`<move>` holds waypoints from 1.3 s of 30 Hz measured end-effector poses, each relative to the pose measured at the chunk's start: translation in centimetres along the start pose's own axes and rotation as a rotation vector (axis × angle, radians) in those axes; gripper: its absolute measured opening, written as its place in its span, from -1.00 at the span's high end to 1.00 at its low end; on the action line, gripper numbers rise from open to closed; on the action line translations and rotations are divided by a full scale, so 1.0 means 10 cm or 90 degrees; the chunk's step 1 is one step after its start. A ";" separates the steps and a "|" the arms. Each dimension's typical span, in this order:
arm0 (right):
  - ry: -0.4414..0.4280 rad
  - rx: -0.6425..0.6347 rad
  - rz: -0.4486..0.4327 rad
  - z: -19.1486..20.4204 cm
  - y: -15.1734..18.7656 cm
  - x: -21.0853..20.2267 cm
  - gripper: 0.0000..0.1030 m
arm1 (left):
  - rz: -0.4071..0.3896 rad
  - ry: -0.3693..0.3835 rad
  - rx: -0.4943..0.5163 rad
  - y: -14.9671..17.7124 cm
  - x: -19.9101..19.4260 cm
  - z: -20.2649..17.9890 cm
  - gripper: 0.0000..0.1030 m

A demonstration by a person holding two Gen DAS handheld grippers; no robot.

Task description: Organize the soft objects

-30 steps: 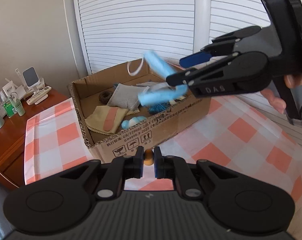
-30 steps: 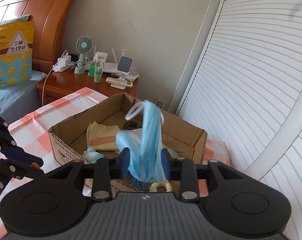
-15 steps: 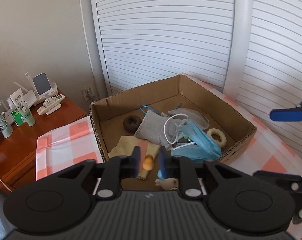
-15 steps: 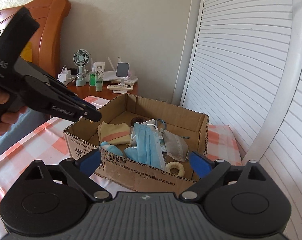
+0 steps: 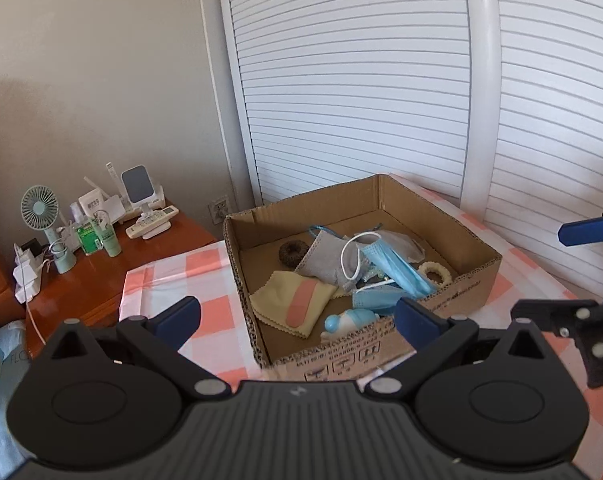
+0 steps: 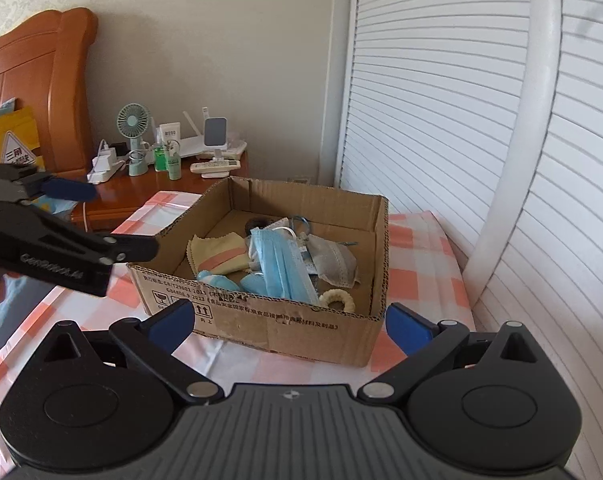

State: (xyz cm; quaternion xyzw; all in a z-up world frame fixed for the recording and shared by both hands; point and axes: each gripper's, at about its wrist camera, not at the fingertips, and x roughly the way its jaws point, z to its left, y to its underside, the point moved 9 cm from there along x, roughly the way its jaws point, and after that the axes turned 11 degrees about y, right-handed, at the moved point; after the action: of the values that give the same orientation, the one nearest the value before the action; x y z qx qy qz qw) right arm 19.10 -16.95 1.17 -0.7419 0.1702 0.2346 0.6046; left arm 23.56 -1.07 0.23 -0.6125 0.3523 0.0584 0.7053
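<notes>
- The left tool [image 5: 295,318] had just been opening, and its jaws stood wide apart with nothing between them.
- The small orange thing it pinched a moment before was gone from its jaws; I could not tell where it landed.
- The right tool [image 6: 288,322] had just been opening too, and it was wide and empty.
- The blue face mask [image 6: 282,262] that the right tool held up a second ago now lay inside the cardboard box [image 6: 257,328], on top of the other soft things.
- In the left view the same blue face mask [image 5: 397,266] lay near the middle of the box, touching a grey mask [image 5: 327,264] beside it.
- A yellow cloth [image 5: 291,306] with a pink strip sat by the box's near left corner, and a cream hair ring [image 5: 435,274] lay by its near right wall.
- A dark hair ring [image 5: 292,253] rested toward the far wall.
- The box sat on a checked cloth [image 5: 169,280] with pink and white squares.
- I think this meant the mask was put away, and both tools were free to fetch more.
- No soft things showed on the cloth outside the box, so the job looked close to done.
</notes>
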 end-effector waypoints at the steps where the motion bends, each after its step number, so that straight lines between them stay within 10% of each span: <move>1: 0.010 0.010 0.010 -0.02 0.01 -0.01 -1.00 | 0.008 -0.006 -0.011 0.04 -0.05 -0.01 -0.99; 11: 0.130 0.085 0.076 -0.16 0.15 -0.22 -1.00 | 0.023 -0.054 -0.103 0.23 -0.50 -0.15 -0.99; 39: 0.144 0.129 0.078 -0.15 0.19 -0.44 -1.00 | 0.033 -0.074 -0.093 0.25 -0.56 -0.28 -0.99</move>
State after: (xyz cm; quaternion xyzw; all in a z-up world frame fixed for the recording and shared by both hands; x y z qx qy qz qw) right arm 14.60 -18.97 2.29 -0.6870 0.3051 0.1678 0.6378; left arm 16.89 -1.07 1.30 -0.6488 0.3213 0.1372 0.6760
